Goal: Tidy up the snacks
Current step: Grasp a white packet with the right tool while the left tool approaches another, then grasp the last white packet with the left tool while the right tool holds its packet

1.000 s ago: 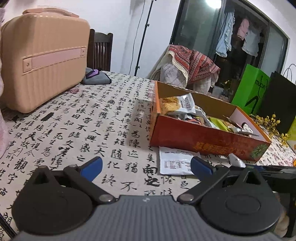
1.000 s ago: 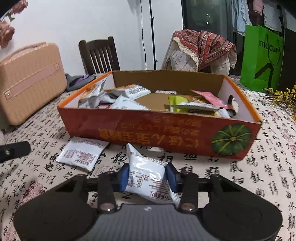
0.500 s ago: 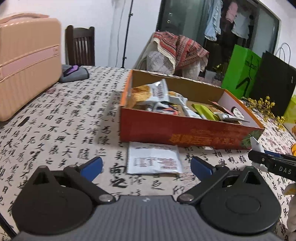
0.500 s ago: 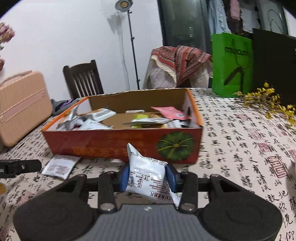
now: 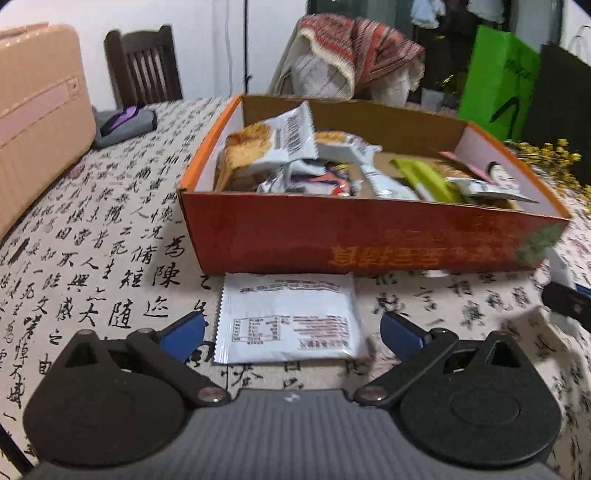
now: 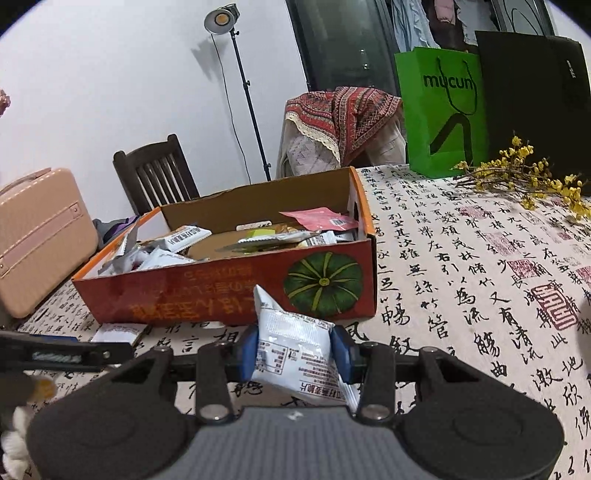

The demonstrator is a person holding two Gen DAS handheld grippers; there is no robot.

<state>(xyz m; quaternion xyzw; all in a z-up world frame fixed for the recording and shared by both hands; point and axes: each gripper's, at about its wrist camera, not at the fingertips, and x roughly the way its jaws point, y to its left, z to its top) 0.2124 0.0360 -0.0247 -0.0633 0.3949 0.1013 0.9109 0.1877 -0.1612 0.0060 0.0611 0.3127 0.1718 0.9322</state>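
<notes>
1. In the left wrist view, the left tool (image 5: 291, 332) hangs spread wide over a flat white packet (image 5: 290, 319) lying on the surface (image 5: 92, 258) just in front of the orange box (image 5: 369, 240); lower squarely, pinch its side edges, then lift clear of the box wall

2. In the right wrist view, the right tool (image 6: 294, 349) pinches a white snack bag (image 6: 295, 347); it must rise over the box's near wall, avoiding the left tool (image 6: 66, 352) nearby

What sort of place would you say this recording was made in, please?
Probably a home dining area: a table under a calligraphy-print tablecloth, a wooden dining chair, and clothes hanging behind a glass door. The studio light suggests staged filming.
</notes>
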